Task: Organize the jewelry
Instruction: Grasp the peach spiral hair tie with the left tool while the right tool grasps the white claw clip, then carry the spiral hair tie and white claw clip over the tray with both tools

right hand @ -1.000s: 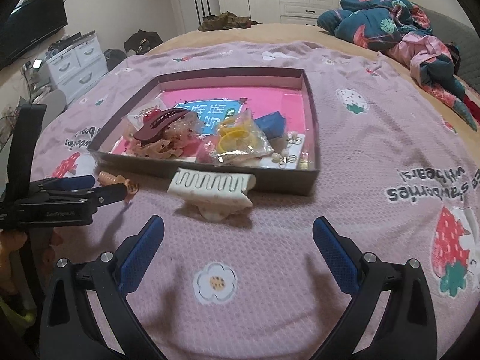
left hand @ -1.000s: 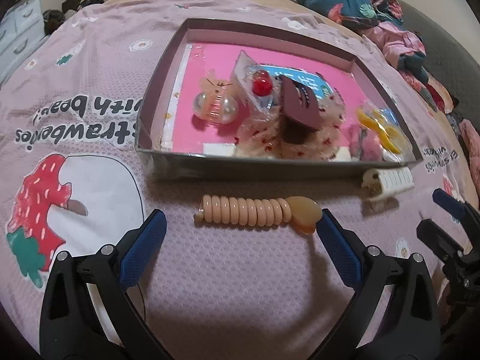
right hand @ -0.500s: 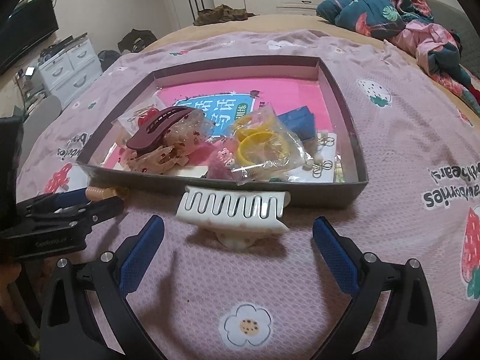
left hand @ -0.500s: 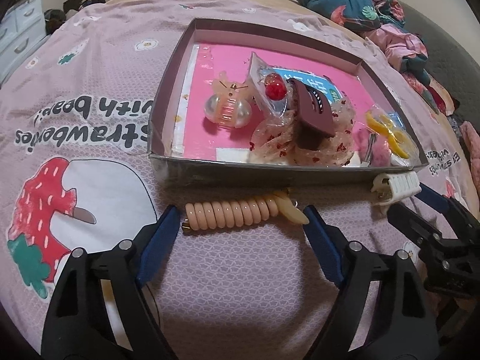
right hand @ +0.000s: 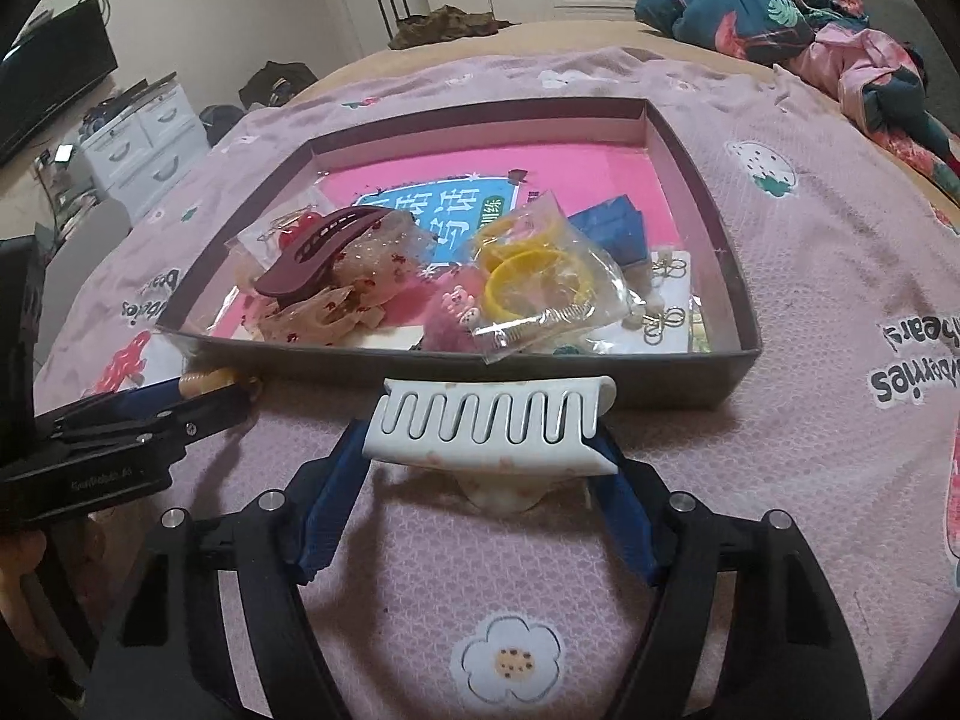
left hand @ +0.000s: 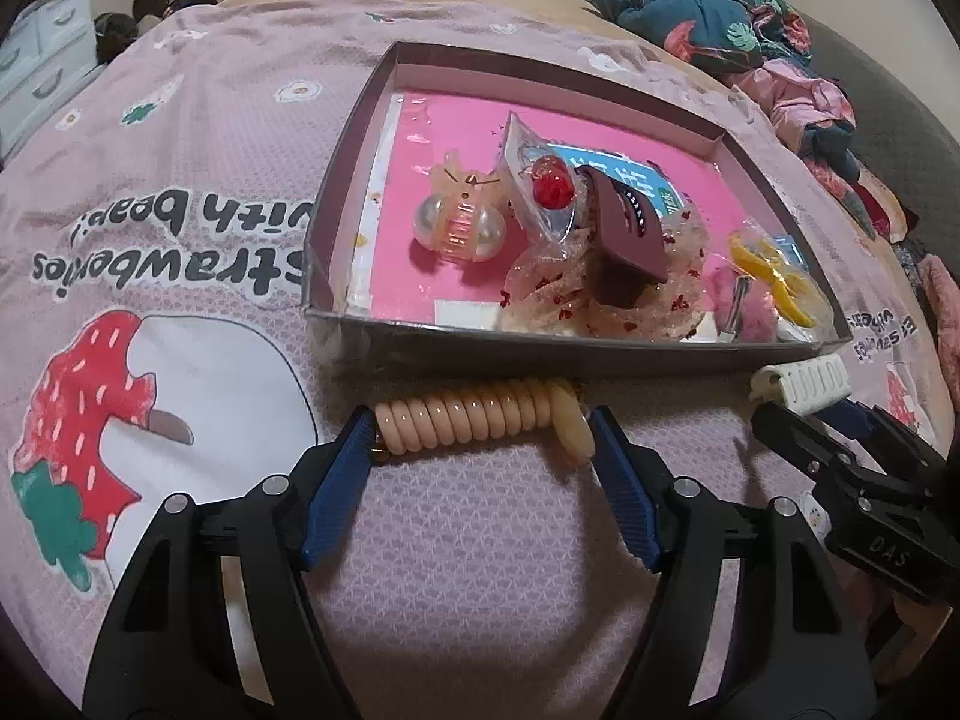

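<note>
A peach spiral hair tie [left hand: 480, 420] lies on the pink bedspread just in front of the shallow box [left hand: 336, 222]. My left gripper [left hand: 483, 429] has closed in on it end to end, both blue pads touching its ends. A white claw hair clip [right hand: 489, 429] lies in front of the box [right hand: 714, 240] to the right. My right gripper [right hand: 486, 450] has closed on it, pads against its two ends. The clip also shows in the left wrist view [left hand: 804, 384]. The box holds a maroon clip [left hand: 624, 234], a clear bunny clip [left hand: 459, 222] and yellow bands in a bag [right hand: 540, 282].
Bundled clothes [right hand: 810, 18] lie at the far right of the bed. White drawers [right hand: 138, 144] stand off the bed to the left. Each gripper shows in the other's view, close beside it [left hand: 852, 480] [right hand: 126, 438].
Both grippers moved forward toward the box and narrowed from wide open; the left pads now meet the spiral hair tie's ends, the right pads the white clip's ends.
</note>
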Motion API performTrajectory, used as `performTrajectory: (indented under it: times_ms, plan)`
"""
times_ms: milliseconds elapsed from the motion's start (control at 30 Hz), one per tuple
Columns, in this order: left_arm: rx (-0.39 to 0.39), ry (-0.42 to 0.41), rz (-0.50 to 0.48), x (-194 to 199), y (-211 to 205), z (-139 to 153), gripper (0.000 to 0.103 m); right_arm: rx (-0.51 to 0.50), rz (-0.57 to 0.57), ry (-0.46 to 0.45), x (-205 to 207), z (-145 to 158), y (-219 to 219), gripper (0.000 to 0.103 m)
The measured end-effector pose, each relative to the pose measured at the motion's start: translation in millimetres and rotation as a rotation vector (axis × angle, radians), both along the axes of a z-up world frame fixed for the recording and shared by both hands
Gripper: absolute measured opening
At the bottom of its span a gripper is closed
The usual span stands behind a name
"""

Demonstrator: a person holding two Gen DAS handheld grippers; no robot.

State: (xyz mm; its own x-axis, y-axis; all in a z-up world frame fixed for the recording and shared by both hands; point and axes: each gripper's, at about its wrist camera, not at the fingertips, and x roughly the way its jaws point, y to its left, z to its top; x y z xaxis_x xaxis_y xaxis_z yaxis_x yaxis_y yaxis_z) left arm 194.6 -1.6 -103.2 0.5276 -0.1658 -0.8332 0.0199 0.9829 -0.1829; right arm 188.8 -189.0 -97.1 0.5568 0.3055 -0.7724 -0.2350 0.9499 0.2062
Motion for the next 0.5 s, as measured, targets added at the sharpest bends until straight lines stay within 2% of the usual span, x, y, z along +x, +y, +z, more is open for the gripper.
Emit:
performTrajectory:
  times_ms: [500]
  plan:
    - [-0.03,-0.013,-0.037,-29,-5,14,0.064,0.023,0.03,-0.027,-32,23,-19,0.071]
